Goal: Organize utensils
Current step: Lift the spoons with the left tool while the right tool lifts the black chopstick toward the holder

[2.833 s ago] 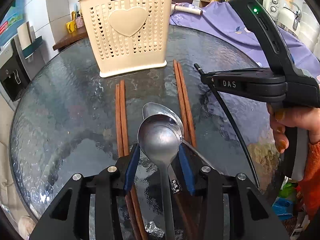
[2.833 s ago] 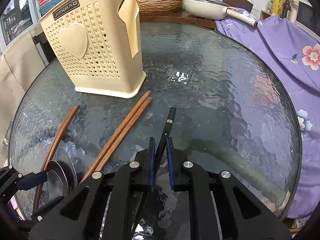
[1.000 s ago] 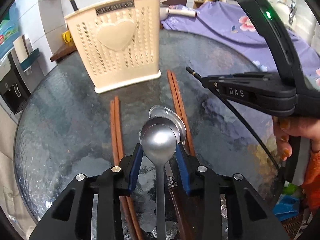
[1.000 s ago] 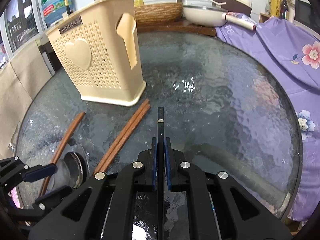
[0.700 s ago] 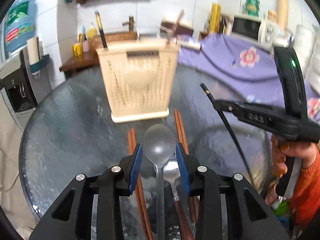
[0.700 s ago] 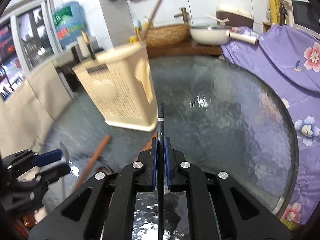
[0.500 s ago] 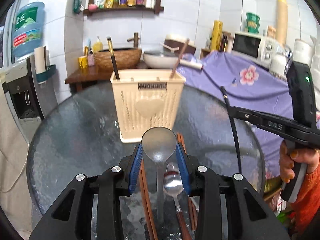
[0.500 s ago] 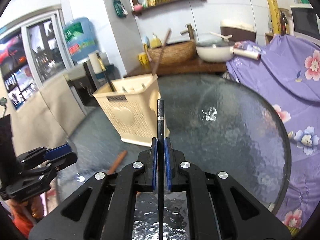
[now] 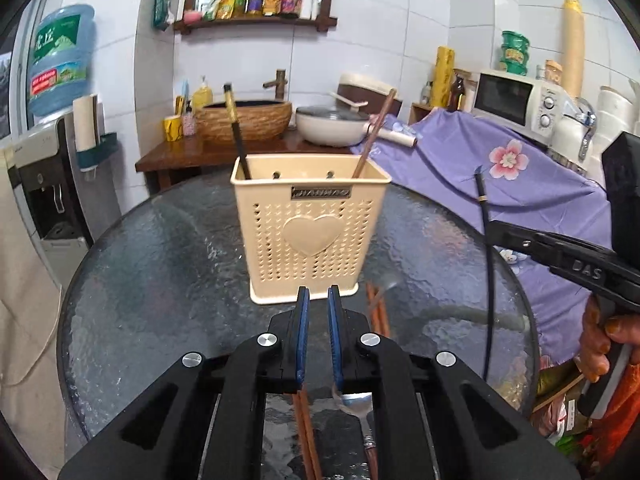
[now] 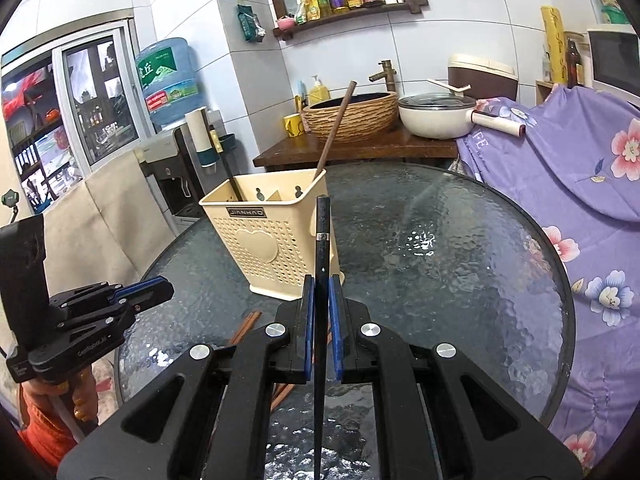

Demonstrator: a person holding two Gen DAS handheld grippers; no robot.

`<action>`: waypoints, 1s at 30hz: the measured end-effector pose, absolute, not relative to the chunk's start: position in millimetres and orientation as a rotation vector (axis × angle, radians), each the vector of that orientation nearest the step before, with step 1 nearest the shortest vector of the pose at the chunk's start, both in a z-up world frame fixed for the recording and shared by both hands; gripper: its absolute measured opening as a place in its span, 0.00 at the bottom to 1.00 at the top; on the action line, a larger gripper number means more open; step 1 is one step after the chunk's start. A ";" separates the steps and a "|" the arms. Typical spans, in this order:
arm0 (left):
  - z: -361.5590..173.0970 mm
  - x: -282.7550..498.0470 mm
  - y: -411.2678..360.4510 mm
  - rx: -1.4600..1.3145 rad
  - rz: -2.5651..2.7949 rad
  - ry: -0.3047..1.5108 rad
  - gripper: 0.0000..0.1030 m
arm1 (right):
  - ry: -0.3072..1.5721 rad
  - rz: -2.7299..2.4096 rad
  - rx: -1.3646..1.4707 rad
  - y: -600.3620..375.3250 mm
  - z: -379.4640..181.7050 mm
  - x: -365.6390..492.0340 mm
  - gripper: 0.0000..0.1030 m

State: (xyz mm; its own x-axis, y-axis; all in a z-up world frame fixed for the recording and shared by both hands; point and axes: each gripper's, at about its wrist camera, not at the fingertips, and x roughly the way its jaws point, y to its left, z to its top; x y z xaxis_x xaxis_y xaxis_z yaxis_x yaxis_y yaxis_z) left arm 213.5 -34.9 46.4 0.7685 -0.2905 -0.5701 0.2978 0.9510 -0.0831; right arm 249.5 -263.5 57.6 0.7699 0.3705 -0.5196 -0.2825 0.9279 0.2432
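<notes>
the right gripper (image 10: pixel 321 312) is clamped on a thin black chopstick (image 10: pixel 321 240) pointing up-frame, its tip over the near rim of the cream perforated plastic utensil basket (image 10: pixel 264 240) at centre. the left gripper (image 9: pixel 318 320), narrow and empty, sits lower left, farther off.

White tiled walls (image 9: pixel 420 20); wooden shelf (image 10: pixel 348 14) of bottles; round glass table (image 10: pixel 460 264); window (image 10: pixel 60 112) at left.
</notes>
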 end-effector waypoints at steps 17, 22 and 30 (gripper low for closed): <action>-10.4 220.0 -62.9 0.124 -0.414 0.846 0.56 | 0.590 0.328 0.166 -269.8 56.1 246.0 0.08; -35.1 213.4 -73.3 0.142 -0.388 0.896 0.56 | 0.595 0.332 0.174 -269.5 53.6 246.8 0.08; -53.2 223.6 -90.1 0.199 -0.321 0.914 0.51 | 0.601 0.328 0.178 -270.0 50.7 246.3 0.08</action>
